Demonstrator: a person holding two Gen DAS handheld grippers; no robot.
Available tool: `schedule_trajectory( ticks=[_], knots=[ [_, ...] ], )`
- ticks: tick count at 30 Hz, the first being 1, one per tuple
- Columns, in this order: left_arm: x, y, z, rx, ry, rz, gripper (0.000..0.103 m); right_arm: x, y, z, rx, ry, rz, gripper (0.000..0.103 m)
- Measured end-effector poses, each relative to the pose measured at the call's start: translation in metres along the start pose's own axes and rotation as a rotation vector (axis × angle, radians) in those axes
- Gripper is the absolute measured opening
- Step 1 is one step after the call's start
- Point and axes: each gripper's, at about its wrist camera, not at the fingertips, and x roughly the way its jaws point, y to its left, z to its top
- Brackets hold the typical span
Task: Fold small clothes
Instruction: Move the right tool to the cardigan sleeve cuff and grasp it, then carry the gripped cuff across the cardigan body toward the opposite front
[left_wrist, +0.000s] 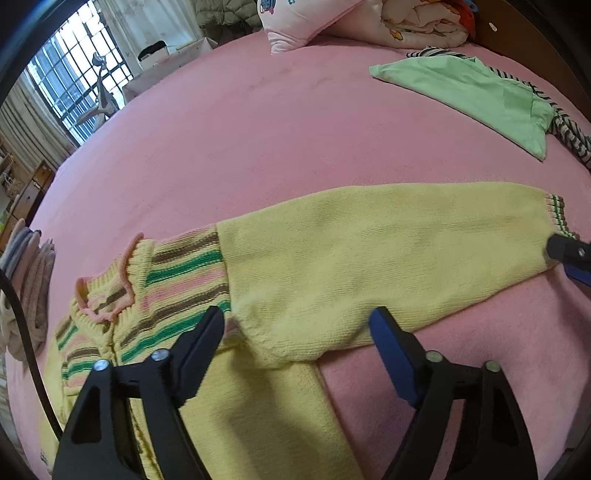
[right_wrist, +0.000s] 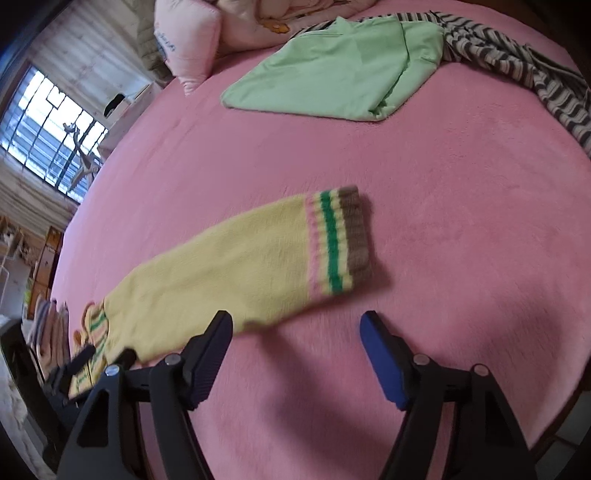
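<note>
We are looking across a bed (left_wrist: 258, 122) covered in pink plush. Ahead and to the left, daylight is coming through a barred window (left_wrist: 79, 92) beside pale curtains (left_wrist: 22, 125). Wooden drawers (left_wrist: 26, 199) are standing further left, pillows (left_wrist: 295, 22) lying far ahead.

The yellow sweater (left_wrist: 369, 258) is matt, ribbed knit wool-like cloth. The pink bed cover (left_wrist: 258, 122) looks soft, fuzzy fleece. The green garment (right_wrist: 325, 77) is smooth, thin cloth. Each hand-held gripper's fingers (left_wrist: 199, 354) are matt black plastic with shiny metal screws.
</note>
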Motion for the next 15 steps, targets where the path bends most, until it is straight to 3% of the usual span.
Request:
schedule_trajectory(
  ticks=[1, 2, 3, 4, 5, 6, 8, 15],
  knots=[
    [0.001, -0.001, 0.001, -0.003, 0.004, -0.011, 0.07, 0.002, 0.0, 0.003, 0.005, -0.014, 0.001, 0.071],
    [0.001, -0.002, 0.001, 0.006, 0.013, -0.009, 0.065, 0.005, 0.0, 0.007, 0.006, -0.023, -0.003, 0.061],
    [0.001, -0.002, 0.001, 0.007, 0.011, -0.013, 0.058, 0.008, 0.001, 0.011, 0.005, -0.03, -0.007, 0.041],
    [0.0, -0.003, 0.002, 0.009, 0.008, -0.022, 0.051, 0.01, 0.001, 0.014, 0.004, -0.03, -0.011, 0.029],
    [-0.001, -0.003, 0.003, 0.01, 0.01, -0.044, 0.036, 0.01, 0.001, 0.015, 0.005, -0.027, 0.004, 0.01],
    [-0.001, -0.003, 0.004, 0.008, 0.02, -0.071, 0.026, 0.009, 0.003, 0.015, 0.009, -0.029, 0.023, 0.008],
    [-0.004, -0.003, 0.003, 0.004, 0.02, -0.094, 0.015, 0.0, 0.008, 0.014, -0.013, -0.057, 0.021, 0.007],
    [-0.029, 0.004, 0.002, -0.007, -0.044, -0.088, 0.007, -0.045, 0.045, 0.014, -0.112, -0.158, 0.086, 0.007]
  ],
)
